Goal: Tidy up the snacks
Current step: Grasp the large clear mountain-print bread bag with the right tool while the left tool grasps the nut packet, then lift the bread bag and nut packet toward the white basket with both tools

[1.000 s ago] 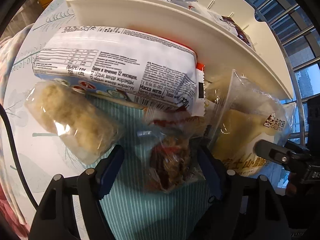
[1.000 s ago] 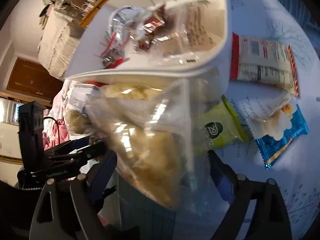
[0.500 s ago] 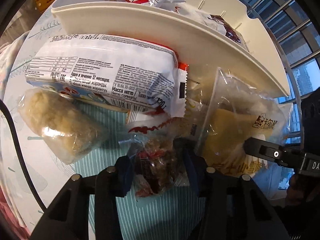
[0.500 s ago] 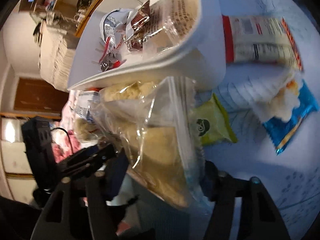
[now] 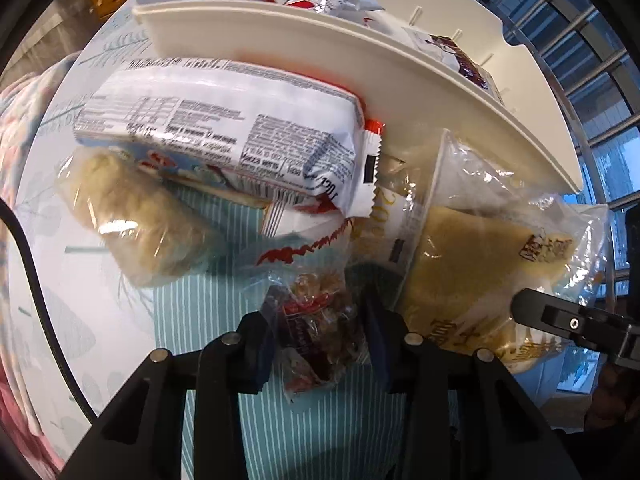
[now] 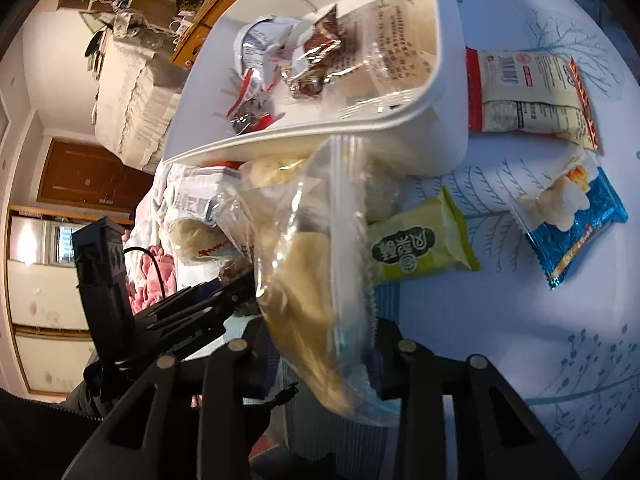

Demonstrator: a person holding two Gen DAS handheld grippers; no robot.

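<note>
The left hand-held gripper [image 5: 320, 340] is closing on a small clear packet of brown snack [image 5: 316, 332]; the right hand-held gripper [image 6: 320, 344] is closing on a clear bag of yellow cake [image 6: 316, 280], both beside the white plastic bin [image 5: 360, 64] on the surface [image 6: 500, 340].

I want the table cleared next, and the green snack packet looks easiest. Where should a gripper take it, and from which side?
Probably across its short width near the middle, coming from above. The green snack packet lies flat on the table, and its right end is clear. Its left end touches the clear bag that the right gripper is closing on.
</note>
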